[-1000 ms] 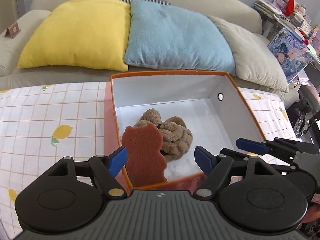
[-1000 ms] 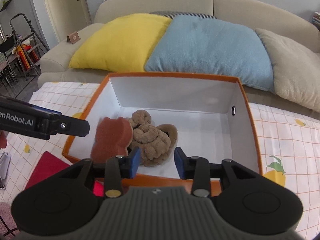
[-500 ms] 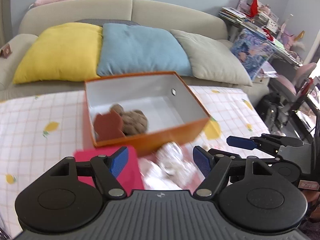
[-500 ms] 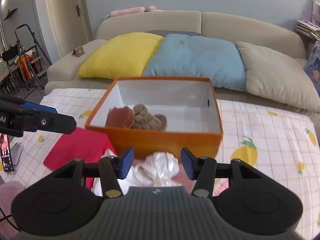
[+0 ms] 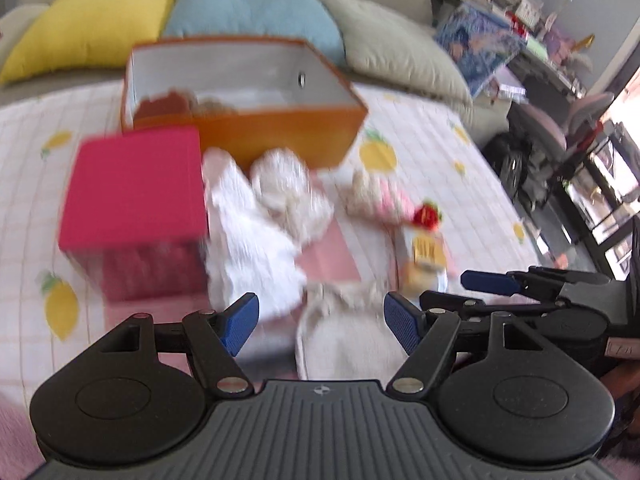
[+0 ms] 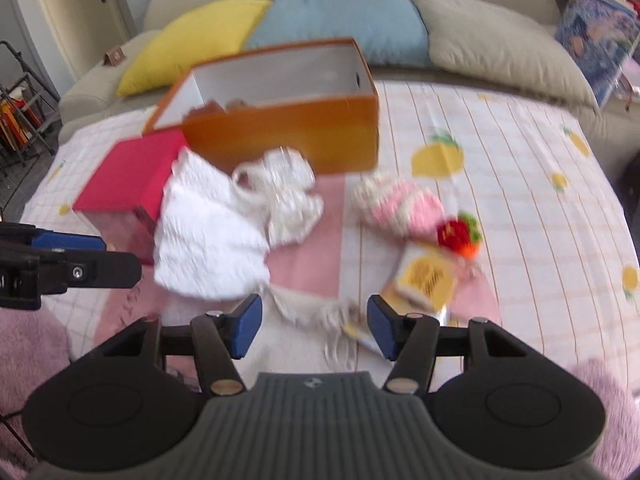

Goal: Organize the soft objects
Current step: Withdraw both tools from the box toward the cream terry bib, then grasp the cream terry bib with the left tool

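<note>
Grippers both stood open and empty above your table [image 6: 520,160]. Left to right: your left gripper [image 5: 320,322] hovered over a beige cloth [image 5: 344,340]; a red box [image 6: 128,176] sat at far left, touching the orange box [image 6: 288,128], which held brown plush items [image 5: 188,102], blurred. White cloths [image 6: 212,232] lay heaped just in front of the orange box. Your right gripper [image 6: 314,326] hung over a frayed cloth [image 6: 316,308]. A pink-and-cream knit [image 6: 396,204] and a red strawberry toy [image 6: 458,234] lay to the right.
</note>
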Motion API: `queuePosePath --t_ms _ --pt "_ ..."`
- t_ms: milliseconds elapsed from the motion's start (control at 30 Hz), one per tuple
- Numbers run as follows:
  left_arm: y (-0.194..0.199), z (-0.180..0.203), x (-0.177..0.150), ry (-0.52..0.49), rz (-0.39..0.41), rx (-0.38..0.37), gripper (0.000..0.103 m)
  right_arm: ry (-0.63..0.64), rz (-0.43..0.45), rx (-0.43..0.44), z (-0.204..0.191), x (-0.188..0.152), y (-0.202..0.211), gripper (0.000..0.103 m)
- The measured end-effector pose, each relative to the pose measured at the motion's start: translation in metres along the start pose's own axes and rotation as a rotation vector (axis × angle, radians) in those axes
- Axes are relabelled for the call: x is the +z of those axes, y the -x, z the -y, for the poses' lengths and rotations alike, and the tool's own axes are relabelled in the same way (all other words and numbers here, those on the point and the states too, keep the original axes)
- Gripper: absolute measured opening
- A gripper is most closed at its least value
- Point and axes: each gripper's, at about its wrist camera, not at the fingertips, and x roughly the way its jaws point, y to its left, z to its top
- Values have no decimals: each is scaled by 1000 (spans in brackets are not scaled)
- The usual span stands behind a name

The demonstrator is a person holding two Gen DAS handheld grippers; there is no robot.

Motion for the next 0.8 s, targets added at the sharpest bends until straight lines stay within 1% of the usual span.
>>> queuePosePath --t_ms 133,233,333,400,467,567,667,700,733,800 --pt "-10 1 -20 13 -57 3 83 -28 -75 -22 6 -21 -7 60" --pt "-18 0 -34 20 -84 6 83 -46 -129 -33 7 -35 -13 63" --pt "-27 2 -45 7 -103 3 83 -45 -179 -49 8 -43 -21 63" --pt "-34 5 -49 -8 -117 0 83 -48 -187 -48 9 -44 -23 63" --pt "-40 9 -51 -20 -131 2 83 -58 -191 -57 11 -45 -25 66" --pt "-45 12 -50 -38 -129 3 83 -85 -204 -64 16 -47 -29 66" --pt "-54 10 -47 -30 -135 -7 83 -119 -224 -61 21 -47 -37 66" --pt "-58 9 -46 -26 -134 -11 83 -127 -225 -60 22 -46 -38 65" --pt "-63 8 -45 -23 -132 -7 83 -129 -226 -56 22 -46 -40 60" --pt "-72 5 -44 -18 -121 12 83 -129 -237 -42 22 -46 -44 47"
